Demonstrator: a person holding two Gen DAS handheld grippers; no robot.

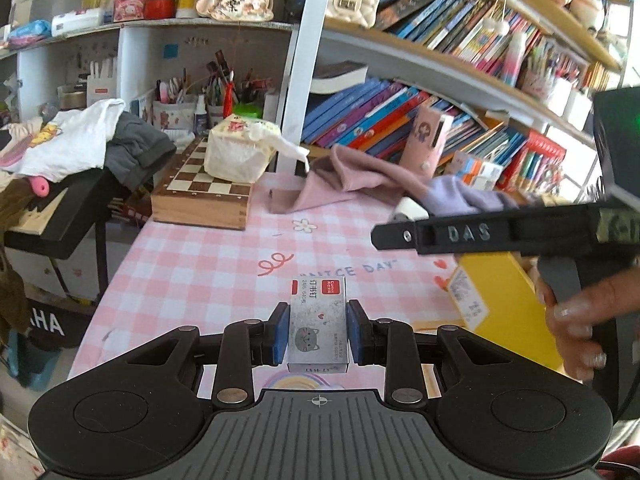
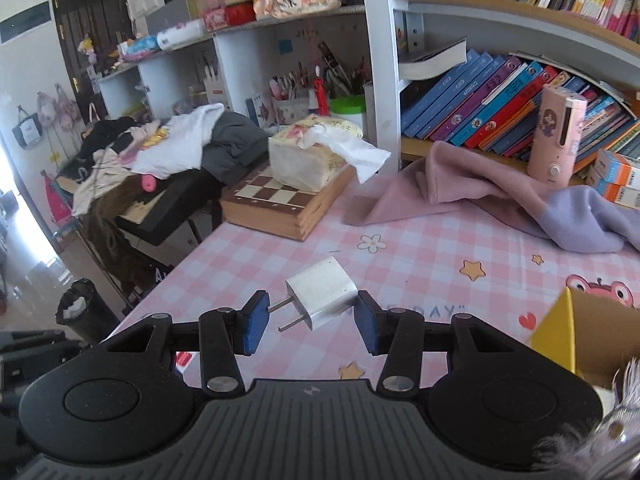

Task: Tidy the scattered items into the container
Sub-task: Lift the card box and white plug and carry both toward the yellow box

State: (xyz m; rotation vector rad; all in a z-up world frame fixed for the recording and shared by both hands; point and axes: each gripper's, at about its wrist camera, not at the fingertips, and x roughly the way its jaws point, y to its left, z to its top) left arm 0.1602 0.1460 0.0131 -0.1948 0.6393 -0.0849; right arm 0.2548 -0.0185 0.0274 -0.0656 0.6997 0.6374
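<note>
My left gripper (image 1: pixel 318 330) is shut on a small grey staple box (image 1: pixel 318 320) with a red label and a cat drawing, held just above the pink checked tablecloth (image 1: pixel 192 264). My right gripper (image 2: pixel 310 320) holds a white plug charger (image 2: pixel 322 298) between its blue pads (image 2: pixel 253 326), one pad on the prongs, the other on the body. The right gripper also shows from the side in the left wrist view (image 1: pixel 394 232), charger (image 1: pixel 412 208) at its tip. The yellow cardboard box (image 1: pixel 504 308) stands open at the right, also in the right wrist view (image 2: pixel 560 328).
A wooden chess box (image 2: pixel 280 204) with a tissue pack (image 2: pixel 308 156) on it lies at the table's back left. A pink and lilac cloth (image 2: pixel 480 196) and a pink bottle (image 2: pixel 556 136) lie before the bookshelf. The table's left edge drops off to a clothes-piled keyboard stand (image 1: pixel 72 200).
</note>
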